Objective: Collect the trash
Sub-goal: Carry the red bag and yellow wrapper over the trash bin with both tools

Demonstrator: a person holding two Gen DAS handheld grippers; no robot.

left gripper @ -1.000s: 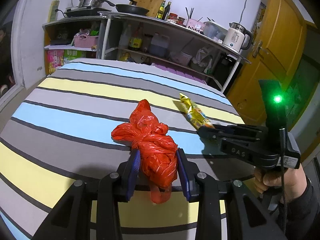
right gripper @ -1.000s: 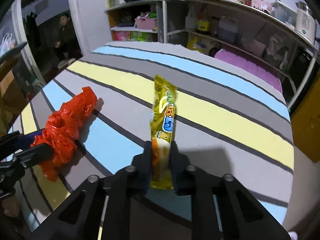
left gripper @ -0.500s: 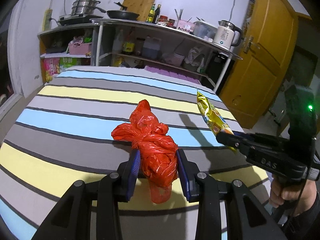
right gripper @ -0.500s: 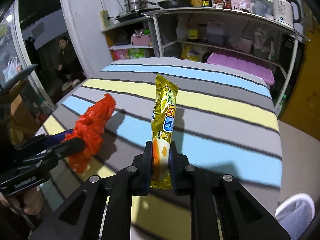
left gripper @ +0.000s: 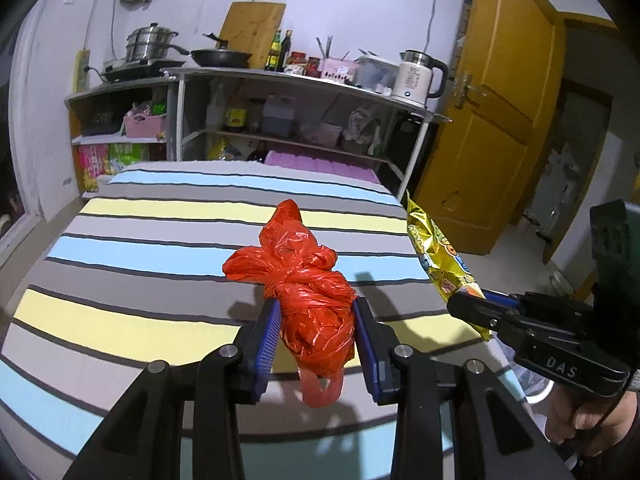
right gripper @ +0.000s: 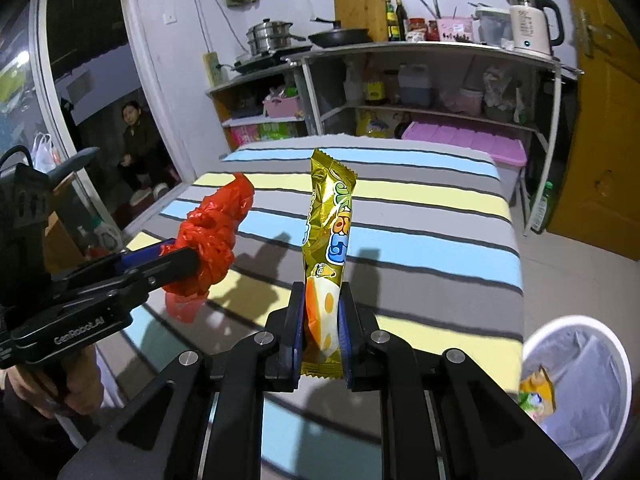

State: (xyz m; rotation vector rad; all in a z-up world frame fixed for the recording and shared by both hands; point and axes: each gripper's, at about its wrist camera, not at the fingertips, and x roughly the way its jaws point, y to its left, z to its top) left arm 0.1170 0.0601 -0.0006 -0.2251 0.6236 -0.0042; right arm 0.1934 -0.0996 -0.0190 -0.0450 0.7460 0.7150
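Observation:
My left gripper (left gripper: 316, 320) is shut on a knotted red plastic bag (left gripper: 308, 292), held clear above the striped bed (left gripper: 140, 264). In the right wrist view the same red plastic bag (right gripper: 212, 240) hangs at the left in the left gripper (right gripper: 180, 260). A long yellow snack wrapper (right gripper: 326, 248) stands upright in my right gripper (right gripper: 320, 316), which is shut on its lower end. The left wrist view shows that yellow snack wrapper (left gripper: 436, 256) and the right gripper (left gripper: 468, 304) at the right, past the bed's edge. A white trash bin (right gripper: 576, 396) with a clear liner sits low at the right, with a wrapper inside.
A shelf unit (left gripper: 304, 112) with pots, bottles and a kettle (left gripper: 416, 80) stands behind the bed. A yellow door (left gripper: 500, 120) is at the right. A person (right gripper: 136, 148) sits in the doorway at the left. A hand (left gripper: 588, 420) grips the right gripper's handle.
Both grippers have risen and drawn back from the bed with their loads. The wrapper has left the bed surface and swung right, and the trash bin has come into the right wrist view.

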